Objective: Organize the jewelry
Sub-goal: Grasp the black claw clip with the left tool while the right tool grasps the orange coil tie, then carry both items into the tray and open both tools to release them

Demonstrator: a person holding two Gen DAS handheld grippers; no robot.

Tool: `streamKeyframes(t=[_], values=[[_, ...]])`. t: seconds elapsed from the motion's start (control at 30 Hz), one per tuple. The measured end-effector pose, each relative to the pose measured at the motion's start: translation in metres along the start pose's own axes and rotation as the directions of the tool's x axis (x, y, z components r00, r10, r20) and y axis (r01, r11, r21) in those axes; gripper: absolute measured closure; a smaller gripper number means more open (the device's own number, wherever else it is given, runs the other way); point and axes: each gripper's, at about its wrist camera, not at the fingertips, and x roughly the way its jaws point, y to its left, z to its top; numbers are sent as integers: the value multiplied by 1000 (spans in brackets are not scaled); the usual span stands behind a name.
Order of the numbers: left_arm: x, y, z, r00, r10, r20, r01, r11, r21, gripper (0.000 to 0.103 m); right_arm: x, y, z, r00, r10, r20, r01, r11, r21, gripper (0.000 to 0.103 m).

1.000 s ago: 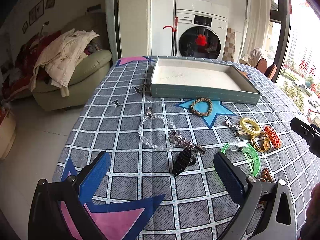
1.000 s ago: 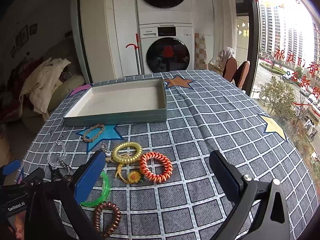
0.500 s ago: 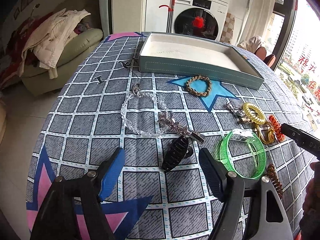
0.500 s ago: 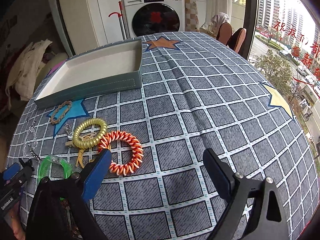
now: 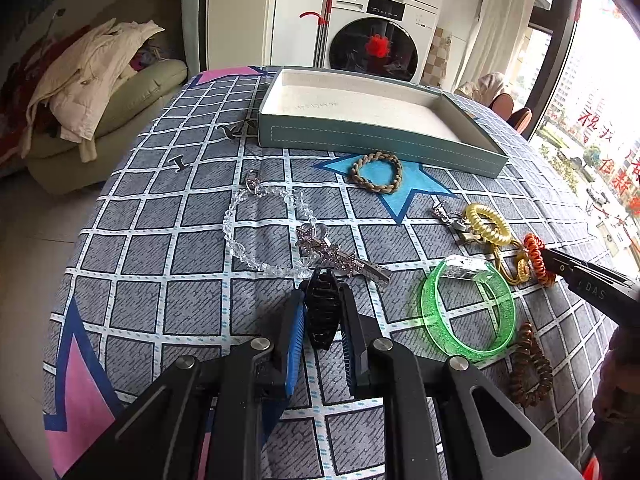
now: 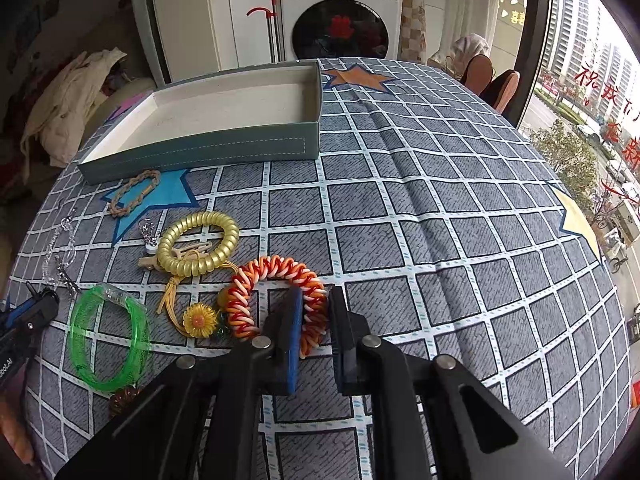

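Note:
My left gripper [image 5: 322, 300] is shut on a black claw hair clip [image 5: 322, 312] that lies on the tablecloth. My right gripper [image 6: 314, 300] is shut on the right side of an orange-and-white spiral bracelet [image 6: 272, 284]. An empty teal tray [image 5: 376, 140] [image 6: 200, 152] stands at the far side. Around it lie a clear bead bracelet [image 5: 260, 232], a rhinestone clip [image 5: 340, 258], a braided tan bracelet [image 5: 376, 172], a gold spiral bracelet [image 6: 198, 242], a green bangle [image 6: 108, 336], a sunflower charm [image 6: 199, 320] and a brown spiral tie [image 5: 530, 364].
The table wears a grey checked cloth [image 6: 440, 240] with coloured stars. A small black hairpin [image 5: 178, 162] and another dark clip [image 5: 232, 130] lie left of the tray. A sofa with clothes [image 5: 92, 92] and a washing machine [image 5: 376, 32] stand beyond.
Both grippers moved down and forward and closed: the left one onto the black claw clip, the right one onto the orange spiral bracelet.

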Motion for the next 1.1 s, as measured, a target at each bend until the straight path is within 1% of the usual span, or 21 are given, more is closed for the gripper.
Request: streamKeyframes(t=[0.13, 0.3, 0.47, 0.6, 0.73, 0.77, 0.9, 1.0, 1.1], values=[[-8, 4, 3, 1000, -29, 9, 29, 1000, -6, 66, -4, -14, 5, 999, 42, 12, -43, 997, 65, 89], [-13, 4, 17, 998, -60, -1, 60, 998, -15, 66, -11, -21, 19, 996, 87, 34, -90, 991, 101, 89], [-16, 5, 50, 995, -93, 25, 93, 995, -24, 66, -16, -17, 47, 987, 147, 67, -153, 982, 106, 89], [-11, 4, 85, 994, -94, 59, 94, 996, -8, 66, -12, -8, 73, 982, 171, 81, -178, 980, 89, 89], [6, -3, 123, 993, -72, 89, 69, 997, 31, 66, -1, 3, 105, 979, 182, 87, -188, 980, 65, 89], [12, -4, 131, 994, -57, 94, 54, 998, 41, 66, 4, 6, 111, 979, 185, 84, -191, 979, 65, 89], [41, -9, 162, 995, -43, 84, 39, 998, 57, 66, 27, 17, 138, 982, 176, 64, -179, 982, 56, 89], [65, -16, 177, 997, -9, 74, 3, 997, 81, 66, 46, 27, 153, 986, 160, 48, -161, 986, 37, 89], [88, -19, 185, 999, 5, 47, -10, 995, 97, 66, 65, 35, 164, 989, 147, 27, -148, 989, 28, 89]])
